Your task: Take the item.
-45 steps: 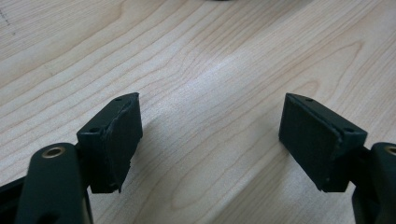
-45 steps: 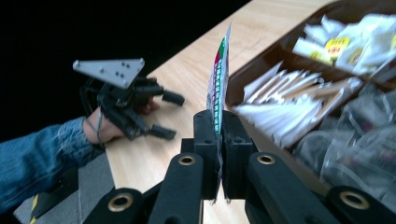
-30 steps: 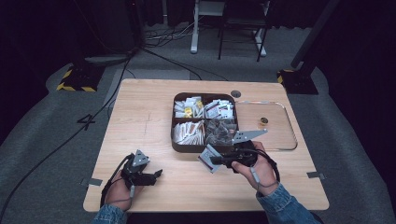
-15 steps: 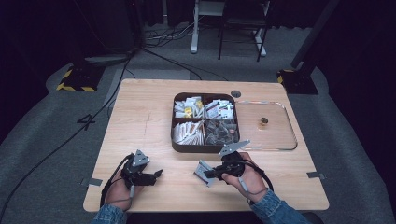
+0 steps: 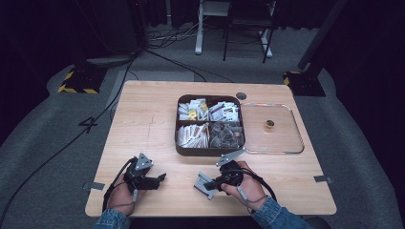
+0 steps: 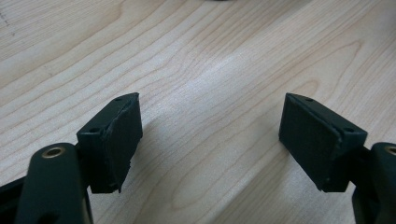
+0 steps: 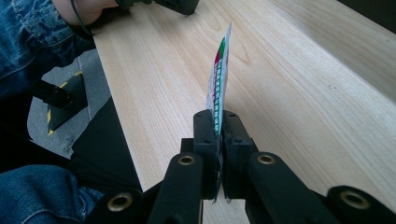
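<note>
Right gripper (image 5: 206, 183), jaws pinched on a flat white printed sachet (image 7: 219, 79), now drawn back from the dark four-compartment wooden tray (image 5: 210, 150) to the near table (image 5: 143, 119) edge, presumably for setting down; left gripper (image 6: 210, 140), jaws wide and empty, resting near left.

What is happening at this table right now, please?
A person sits at a wooden table with a two-jaw gripper in each hand. The right gripper is shut on a small flat packet, held over the table's near edge in front of a brown compartment box full of packets. The box's clear lid lies beside it. The left gripper is open, holds nothing, and sits low over bare wood.
</note>
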{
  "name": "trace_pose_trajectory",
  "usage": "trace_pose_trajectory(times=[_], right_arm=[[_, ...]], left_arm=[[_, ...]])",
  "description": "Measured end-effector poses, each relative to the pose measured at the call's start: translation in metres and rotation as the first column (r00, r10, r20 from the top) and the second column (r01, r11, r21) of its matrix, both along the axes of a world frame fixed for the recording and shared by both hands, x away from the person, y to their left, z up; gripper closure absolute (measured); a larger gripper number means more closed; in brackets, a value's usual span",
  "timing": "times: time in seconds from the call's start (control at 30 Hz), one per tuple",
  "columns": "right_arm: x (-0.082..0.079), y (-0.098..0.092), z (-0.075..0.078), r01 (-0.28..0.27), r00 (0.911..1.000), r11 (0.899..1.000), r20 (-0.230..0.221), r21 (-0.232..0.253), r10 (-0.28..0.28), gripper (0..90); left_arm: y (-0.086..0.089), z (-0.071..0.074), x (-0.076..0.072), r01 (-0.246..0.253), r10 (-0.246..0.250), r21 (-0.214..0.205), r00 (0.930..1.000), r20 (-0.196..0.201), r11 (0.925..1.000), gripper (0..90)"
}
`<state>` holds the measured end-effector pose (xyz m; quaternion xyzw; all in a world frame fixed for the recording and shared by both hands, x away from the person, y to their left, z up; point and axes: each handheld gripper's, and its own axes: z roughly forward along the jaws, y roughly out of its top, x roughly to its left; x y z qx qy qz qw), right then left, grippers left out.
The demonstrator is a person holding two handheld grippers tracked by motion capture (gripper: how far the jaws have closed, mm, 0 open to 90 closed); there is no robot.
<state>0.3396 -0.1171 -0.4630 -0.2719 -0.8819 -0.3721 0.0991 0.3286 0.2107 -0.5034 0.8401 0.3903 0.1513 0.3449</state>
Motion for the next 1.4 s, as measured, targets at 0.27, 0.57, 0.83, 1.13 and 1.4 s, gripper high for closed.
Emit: trace_pose_trajectory(times=[0.27,0.57,0.83,1.13,1.4], right_arm=[[-0.002,0.003,0.002,0.03,0.9944,1.0,0.101,0.003,-0.03,53.1],[0.005,-0.001,0.0,0.092,0.9589,0.996,0.271,-0.011,-0.085,43.9],[0.005,-0.004,0.006,0.093,0.9573,0.995,0.271,0.037,-0.1,44.7],[0.002,-0.025,0.028,0.107,0.9451,0.988,0.297,0.111,-0.135,43.0],[0.002,-0.057,0.044,0.143,0.9242,0.98,0.335,0.141,-0.184,40.0]], left_arm=[[0.0,0.0,0.0,0.0,0.0,0.0,1.0,0.002,1.0,22.2],[0.0,0.0,0.0,0.001,-0.001,0.0,1.0,0.0,1.0,22.2],[0.0,0.0,0.0,0.001,-0.001,0.0,1.0,0.0,1.0,22.2],[0.0,0.0,0.0,0.0,0.0,0.0,1.0,0.002,1.0,22.2],[0.0,0.0,0.0,0.0,0.0,0.0,1.0,0.001,1.0,22.2]])
